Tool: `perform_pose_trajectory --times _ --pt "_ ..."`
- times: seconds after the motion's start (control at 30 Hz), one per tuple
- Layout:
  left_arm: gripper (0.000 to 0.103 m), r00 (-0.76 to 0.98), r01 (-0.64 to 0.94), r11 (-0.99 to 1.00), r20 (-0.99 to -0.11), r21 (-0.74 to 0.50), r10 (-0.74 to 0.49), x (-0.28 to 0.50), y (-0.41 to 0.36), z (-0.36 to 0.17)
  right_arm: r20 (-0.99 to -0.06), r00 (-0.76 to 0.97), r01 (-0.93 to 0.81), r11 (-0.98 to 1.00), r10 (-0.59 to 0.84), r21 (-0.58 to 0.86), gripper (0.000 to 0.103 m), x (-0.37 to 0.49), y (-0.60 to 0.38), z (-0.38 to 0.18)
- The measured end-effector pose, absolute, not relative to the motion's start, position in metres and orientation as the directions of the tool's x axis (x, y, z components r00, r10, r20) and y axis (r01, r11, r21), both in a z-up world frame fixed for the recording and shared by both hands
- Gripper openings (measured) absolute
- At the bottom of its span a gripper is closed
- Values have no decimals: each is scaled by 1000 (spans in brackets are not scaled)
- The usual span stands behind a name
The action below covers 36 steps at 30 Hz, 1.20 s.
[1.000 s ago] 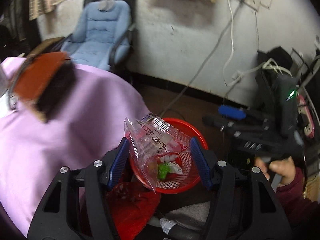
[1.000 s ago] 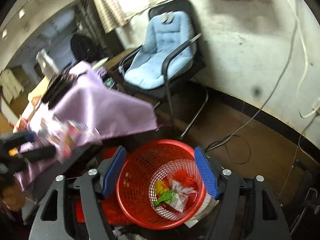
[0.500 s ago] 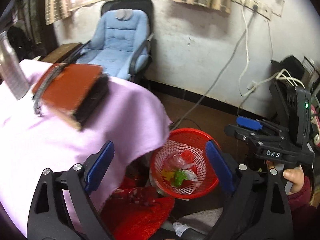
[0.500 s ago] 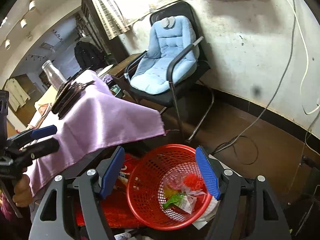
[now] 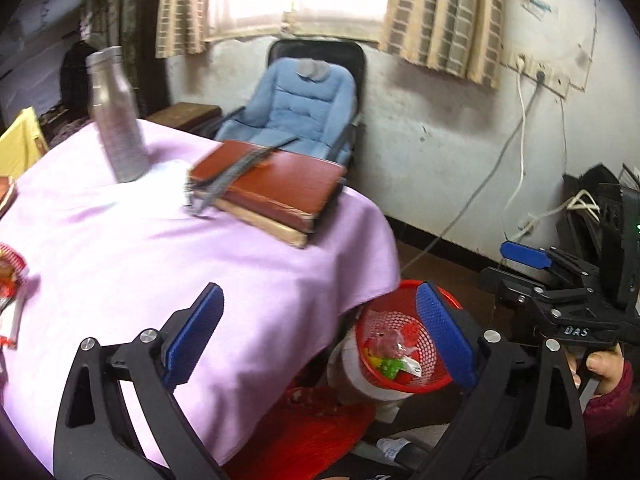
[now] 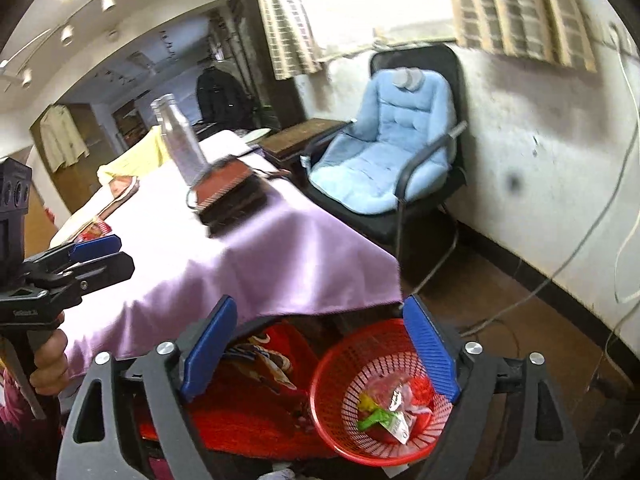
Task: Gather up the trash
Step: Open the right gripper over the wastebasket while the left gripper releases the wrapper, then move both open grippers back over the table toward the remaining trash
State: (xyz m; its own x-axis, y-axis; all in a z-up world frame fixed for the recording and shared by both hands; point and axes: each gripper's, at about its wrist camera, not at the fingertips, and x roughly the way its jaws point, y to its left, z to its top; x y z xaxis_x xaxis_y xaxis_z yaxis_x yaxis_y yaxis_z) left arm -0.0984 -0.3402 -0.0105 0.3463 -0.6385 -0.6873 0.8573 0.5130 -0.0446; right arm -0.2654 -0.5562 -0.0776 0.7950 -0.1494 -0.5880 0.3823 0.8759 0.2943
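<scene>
Left claw (image 5: pixel 316 336) released — blue pads spread wide, nothing between them; it hovers over the near edge of the counter (image 5: pixel 120 248), pointed toward the wall and window. Right claw (image 6: pixel 320 344) likewise released and empty, pads wide apart, angled down over the red basket (image 6: pixel 340 380).

Basket stands upright on the floor just beside the counter's corner, mouth facing up. Trash (image 6: pixel 384 408) lies at its bottom: a crumpled clear wrapper with its long axis running roughly diagonal, plus green, yellow and red scraps. Individual pieces too small to identify. In the left wrist view the basket's left rim is hidden under the hanging purple cloth and its right side by the claw's right pad.

Another wrapper (image 5: pixel 10 292), red and white, lies on the counter at the left frame edge — cut off, long axis roughly vertical in frame.

Right hand (image 5: pixel 600 368) grips its handle low at the right edge, partly cut off. Left hand (image 6: pixel 50 364) wraps its handle at the far left, fingers curled.

On the counter: steel bottle (image 5: pixel 116 116) upright, stacked brown books (image 5: pixel 272 188) near the far corner. Blue-cushioned chair (image 6: pixel 392 152) against the wall. Motion blur softens the bottle and books.
</scene>
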Motion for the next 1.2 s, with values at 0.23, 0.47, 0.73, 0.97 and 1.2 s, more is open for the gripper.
perform_pose_trajectory --times 0.23,0.47,0.73,0.97,1.2 --pt "96 431 794 604 -639 -67 -637 -79 -283 5 -568 815 300 922 -114 246 93 -239 -513 -47" --pt "96 526 706 705 -618 -66 -584 -49 -227 6 -555 832 187 955 -29 230 96 -195 -464 -25" --pt "96 643 540 842 -641 -9 -419 3 -148 -9 -584 805 21 978 107 208 97 -116 -394 -15" --pt "96 690 316 947 -698 53 -191 73 -57 -24 -603 771 -98 974 204 203 97 -52 -337 -19" --pt "96 670 153 988 -731 -33 -129 126 15 -24 -623 735 -160 961 268 226 97 -18 -309 -27"
